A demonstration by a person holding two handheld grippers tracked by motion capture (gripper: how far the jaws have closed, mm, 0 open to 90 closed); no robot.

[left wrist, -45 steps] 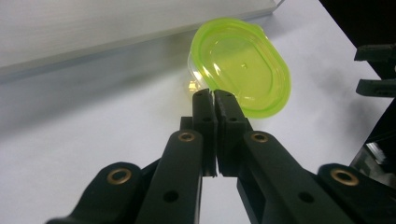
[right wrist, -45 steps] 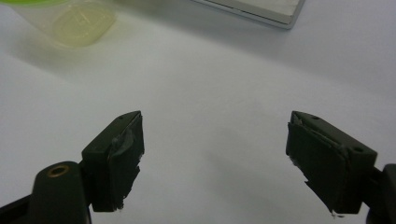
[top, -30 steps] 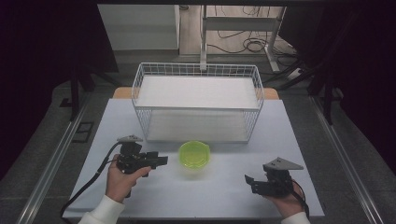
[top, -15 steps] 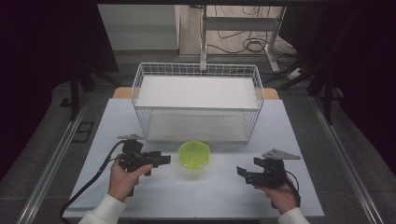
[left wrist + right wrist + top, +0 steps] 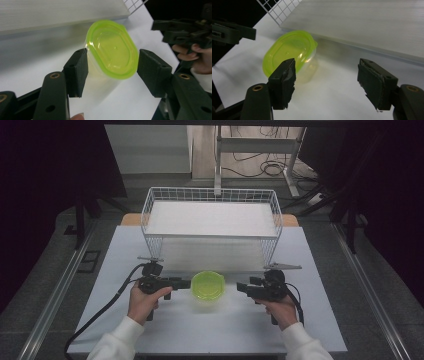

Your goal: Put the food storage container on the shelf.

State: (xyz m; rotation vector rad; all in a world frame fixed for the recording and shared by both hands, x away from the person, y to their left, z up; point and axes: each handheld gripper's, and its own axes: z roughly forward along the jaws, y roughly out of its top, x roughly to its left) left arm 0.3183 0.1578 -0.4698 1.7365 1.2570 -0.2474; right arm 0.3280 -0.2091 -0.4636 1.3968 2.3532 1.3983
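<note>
High view shows the small clear plastic tub with its lime-green snap lid (image 5: 208, 286) standing on the white worktop (image 5: 125, 265) near the middle of the front half, just in front of the white wire basket (image 5: 212, 195) that sits toward the back edge. The left gripper (image 5: 186, 283) points at the tub from its left, jaw tips right up against it; in the left gripper view the tub (image 5: 111, 51) sits between the two spread pads (image 5: 75, 70), neither visibly pressing on it, so the claw is released. The right gripper (image 5: 241, 287) faces the tub from the other side, a little apart, jaws spread wide with nothing between them.

This looks like the approach before a grasp. Next, I judge, the left jaws need to close squarely on the tub's walls below the lid rim, without tipping it.

Against the picture a second back, the right hand has come well in from the front right corner toward the tub, and the left has edged closer too; the tub has not moved.
</note>
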